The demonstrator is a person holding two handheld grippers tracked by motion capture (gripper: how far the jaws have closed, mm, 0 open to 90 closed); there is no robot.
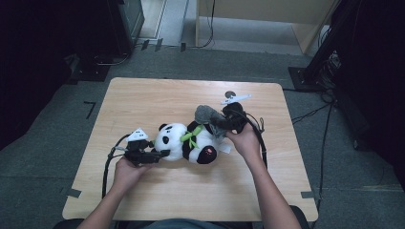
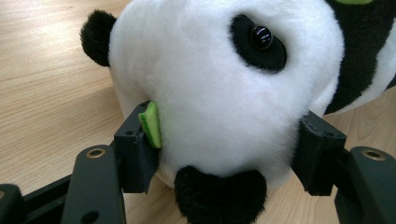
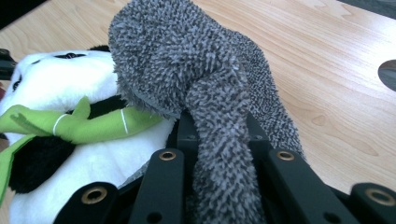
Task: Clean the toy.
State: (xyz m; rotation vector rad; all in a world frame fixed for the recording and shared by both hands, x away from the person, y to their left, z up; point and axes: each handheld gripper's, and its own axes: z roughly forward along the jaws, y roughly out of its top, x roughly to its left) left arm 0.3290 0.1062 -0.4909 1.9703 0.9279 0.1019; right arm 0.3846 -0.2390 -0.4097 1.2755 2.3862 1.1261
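A black-and-white panda plush (image 1: 191, 142) lies on its back in the middle of the wooden table (image 1: 157, 98), head to the left, with a green bamboo sprig (image 1: 189, 137) on its chest. My left gripper (image 1: 163, 153) is closed on the panda's head (image 2: 224, 84); a jaw presses each side of it (image 2: 229, 140). My right gripper (image 1: 218, 122) is shut on a grey fuzzy cloth (image 1: 207, 113) at the panda's upper right. The cloth (image 3: 187, 65) bunches over the jaws (image 3: 219, 135) and rests against the panda's body (image 3: 93, 158) and sprig (image 3: 79, 123).
A dark round hole (image 1: 230, 93) sits in the tabletop beyond the right gripper, also seen as the hole (image 3: 387, 74) at the right edge. Black cables (image 1: 109, 164) trail from both grippers. Bare wood lies around the panda. Dark stands and wires border the table on the floor.
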